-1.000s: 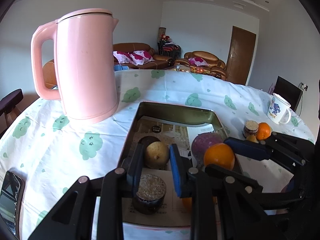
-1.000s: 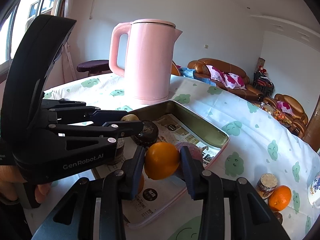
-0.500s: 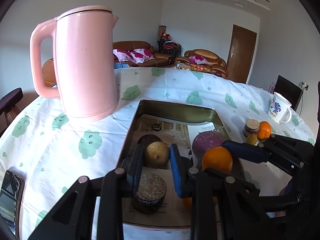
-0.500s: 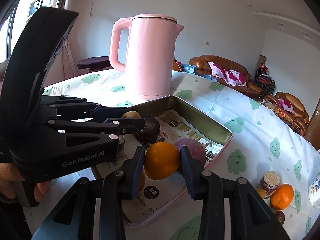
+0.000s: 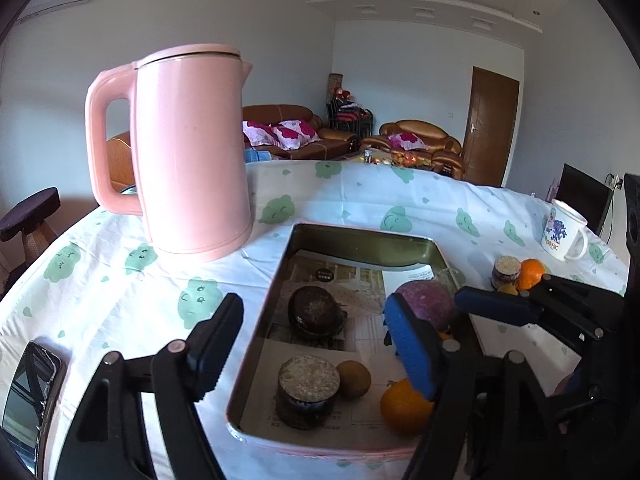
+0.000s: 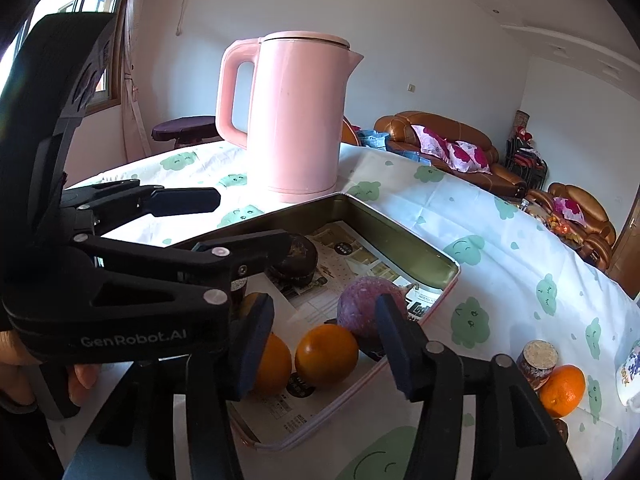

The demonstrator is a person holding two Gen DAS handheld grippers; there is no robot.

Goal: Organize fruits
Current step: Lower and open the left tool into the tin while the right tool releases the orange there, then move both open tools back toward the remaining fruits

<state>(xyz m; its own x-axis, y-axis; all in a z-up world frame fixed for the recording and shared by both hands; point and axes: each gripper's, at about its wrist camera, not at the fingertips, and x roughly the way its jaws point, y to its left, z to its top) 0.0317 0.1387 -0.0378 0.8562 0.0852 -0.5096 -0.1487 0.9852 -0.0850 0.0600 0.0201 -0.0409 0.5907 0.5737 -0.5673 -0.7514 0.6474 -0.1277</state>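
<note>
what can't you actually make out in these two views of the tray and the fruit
- Left wrist view: the orange in the rectangular metal tray nearest the right tool is mostly covered by the left tool's blue pad.
- Right wrist view: the second orange is half hidden by the right tool's finger.
- Right wrist view: the white printed mug is cut off by the image edge.
- Both views: the print on the paper lining the tray is too small to read.

I see tray [image 5: 362,240] on table [image 5: 120,292], right of kettle [image 5: 192,152]; oranges [image 6: 326,354] in tray's near end, mug [image 5: 564,232] far right.

Bright window [image 6: 72,20] daylight, sharp focus, dark fisheye-warped corners
</note>
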